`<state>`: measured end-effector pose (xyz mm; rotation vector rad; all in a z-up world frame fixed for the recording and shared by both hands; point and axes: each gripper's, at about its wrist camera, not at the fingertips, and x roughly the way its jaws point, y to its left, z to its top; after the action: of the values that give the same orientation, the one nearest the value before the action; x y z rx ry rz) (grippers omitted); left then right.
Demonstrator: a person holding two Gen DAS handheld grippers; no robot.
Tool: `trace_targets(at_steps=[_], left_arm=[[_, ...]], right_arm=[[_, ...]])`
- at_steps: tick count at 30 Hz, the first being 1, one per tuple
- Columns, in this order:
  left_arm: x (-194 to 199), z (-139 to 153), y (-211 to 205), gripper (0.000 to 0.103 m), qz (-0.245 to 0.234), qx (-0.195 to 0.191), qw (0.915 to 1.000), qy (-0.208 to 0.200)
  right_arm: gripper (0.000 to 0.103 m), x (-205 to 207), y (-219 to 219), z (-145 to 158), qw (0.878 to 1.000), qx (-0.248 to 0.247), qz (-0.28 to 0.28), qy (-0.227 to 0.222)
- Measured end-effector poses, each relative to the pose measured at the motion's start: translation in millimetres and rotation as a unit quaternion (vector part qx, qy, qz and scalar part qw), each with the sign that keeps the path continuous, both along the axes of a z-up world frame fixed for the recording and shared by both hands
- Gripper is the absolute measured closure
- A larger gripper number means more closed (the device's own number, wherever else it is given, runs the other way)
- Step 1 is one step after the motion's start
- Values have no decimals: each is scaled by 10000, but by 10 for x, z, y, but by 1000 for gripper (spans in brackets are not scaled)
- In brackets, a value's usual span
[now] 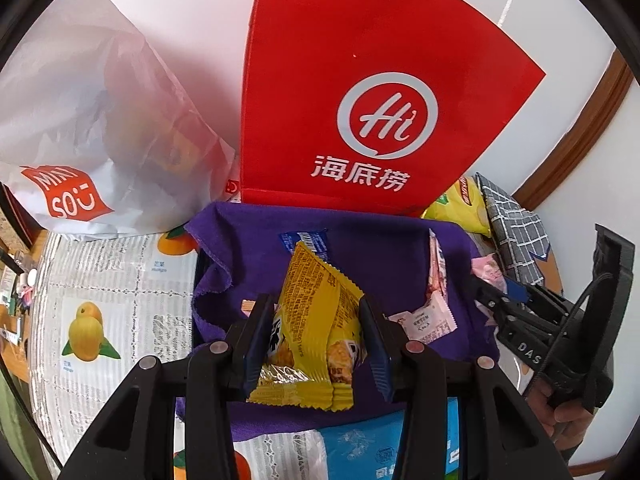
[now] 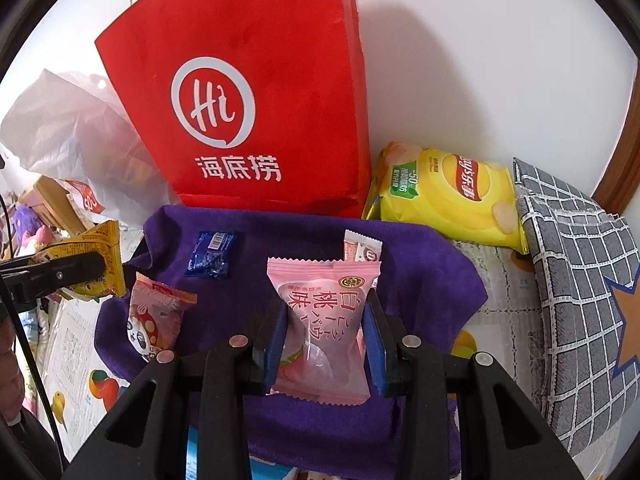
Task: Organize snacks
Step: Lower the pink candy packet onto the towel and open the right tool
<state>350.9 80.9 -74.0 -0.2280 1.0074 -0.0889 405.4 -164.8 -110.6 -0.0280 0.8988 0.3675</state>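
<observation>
Snacks in transit: a red paper bag [image 1: 360, 80] stands behind the purple cloth [image 1: 248, 240], where the left gripper [image 1: 316, 344] pinches a yellow snack packet [image 1: 320, 320] and the right gripper [image 2: 326, 344] a pink peach-flavour packet [image 2: 324, 320]; slick, puffy wrappers could slip free.

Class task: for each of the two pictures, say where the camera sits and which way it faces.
Left wrist: on the left gripper, looking down over its yellow packet toward the red bag; right gripper shows.
Right wrist: on the right gripper, looking over its pink packet.
Both share the purple cloth.
</observation>
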Motion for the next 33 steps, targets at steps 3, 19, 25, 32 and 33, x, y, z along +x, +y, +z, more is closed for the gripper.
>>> trace_targets(at_steps=[3, 19, 25, 32, 33], left_arm=[[0, -7, -12, 61, 6, 34, 10000, 6], [33, -71, 39, 61, 46, 25, 9999, 99], [53, -96, 40, 61, 34, 23, 9999, 138], [55, -98, 18, 61, -5, 29, 9999, 160], [57, -101, 13, 61, -11, 31, 9999, 162]], right_arm=[[67, -8, 32, -21, 10000, -48, 51, 20], [67, 28, 54, -132, 9996, -142, 98, 222], [67, 32, 102, -201, 9991, -206, 175, 327], [67, 31, 114, -217, 9990, -207, 198, 354], [67, 31, 114, -219, 9989, -199, 203, 359]])
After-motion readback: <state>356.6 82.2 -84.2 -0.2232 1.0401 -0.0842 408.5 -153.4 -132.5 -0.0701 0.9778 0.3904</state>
